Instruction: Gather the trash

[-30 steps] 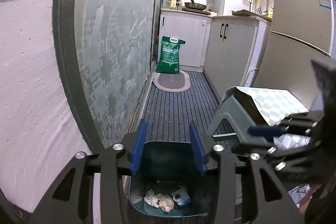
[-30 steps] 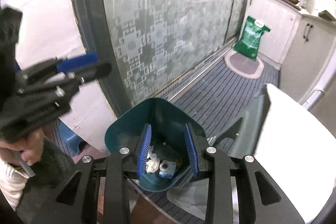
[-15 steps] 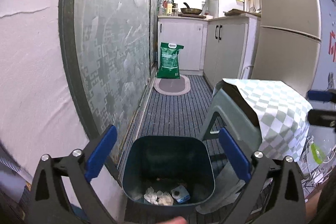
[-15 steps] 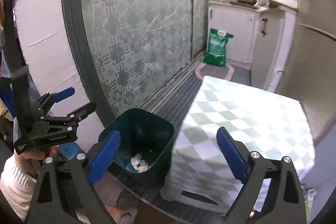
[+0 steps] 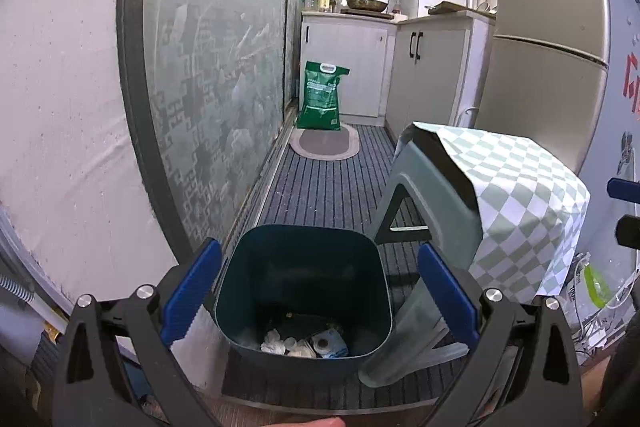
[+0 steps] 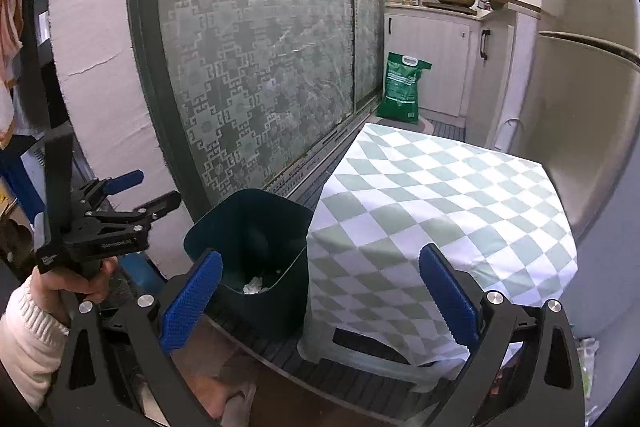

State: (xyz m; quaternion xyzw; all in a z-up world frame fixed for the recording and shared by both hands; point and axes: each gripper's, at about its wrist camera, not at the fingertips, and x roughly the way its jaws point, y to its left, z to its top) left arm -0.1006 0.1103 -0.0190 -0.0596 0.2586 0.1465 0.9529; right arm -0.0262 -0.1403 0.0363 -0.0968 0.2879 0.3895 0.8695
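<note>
The left gripper [image 5: 320, 297] is angled downward over the floor, its blue fingers [image 5: 188, 295] spread wide with nothing between them; the dark teal bin [image 5: 304, 291] sits on the floor below and beyond the fingertips, not touched by either pad. In the right wrist view the same tool shows from the side, gripped from beneath by a hand [image 6: 68, 283] in a cream knitted sleeve [image 6: 24, 343], its jaws apart and aimed toward the bin.

The right gripper [image 6: 320, 301] also tilts down, fingers [image 6: 190, 301] spread as far as they go and empty, framing the bin's near corner and the checked cloth [image 6: 432, 211] beyond.

The bin stands upright with its open mouth facing up, its long axis vertical, on the striped mat [image 5: 320, 195] close to the frosted sliding door [image 5: 216, 67]. At its bottom lie crumpled white paper scraps [image 5: 276, 341] and a small blue-and-white carton [image 5: 328, 343], gathered toward the near wall.

Just beside the bin, on its right, a grey-green plastic stool [image 5: 432, 203] stands draped with the green-and-white checked cloth. Farther back lie an oval rug [image 5: 324, 145] and a green sack [image 5: 322, 95] leaning against white cabinets [image 5: 348, 67], with a fridge [image 5: 548, 47] on the right.
</note>
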